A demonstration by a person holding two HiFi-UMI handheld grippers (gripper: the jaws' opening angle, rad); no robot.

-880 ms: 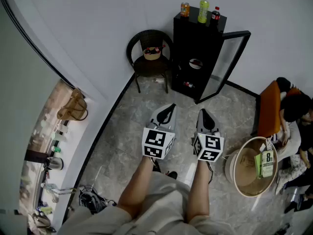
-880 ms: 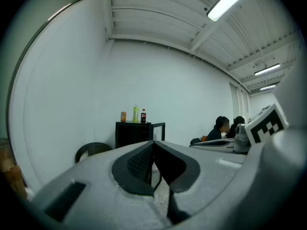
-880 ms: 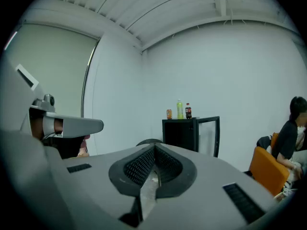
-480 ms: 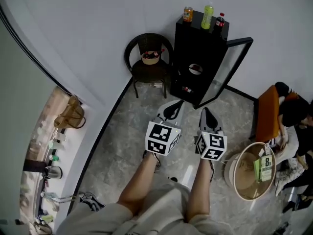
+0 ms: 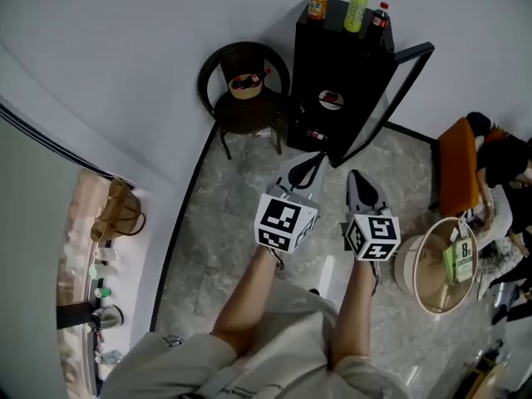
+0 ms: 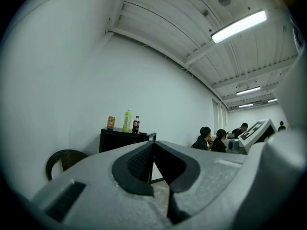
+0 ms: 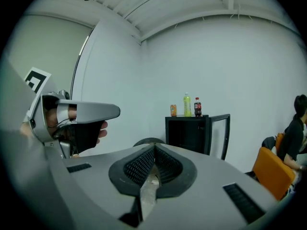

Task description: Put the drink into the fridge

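Note:
Three drinks stand on top of the black fridge [image 5: 337,65]: an orange can [image 5: 316,5], a green bottle [image 5: 357,8] and a cola bottle [image 5: 380,15]. The fridge's glass door [image 5: 391,90] hangs open to the right. My left gripper [image 5: 309,165] and right gripper [image 5: 356,177] are held side by side, well short of the fridge, pointing at it. In the left gripper view the left gripper [image 6: 153,143] is shut and empty, with the drinks [image 6: 127,120] far ahead. The right gripper [image 7: 154,148] is shut and empty too, and the green bottle [image 7: 187,104] shows beyond it.
A dark wicker chair [image 5: 243,106] with a small basket [image 5: 245,82] stands left of the fridge. A round wooden tub [image 5: 440,264], an orange seat [image 5: 455,177] and seated people are at the right. A grey marble floor [image 5: 233,223] lies between me and the fridge.
I have stepped nearer the fridge. Both grippers have shifted up and to the right in the head view, still shut and empty.

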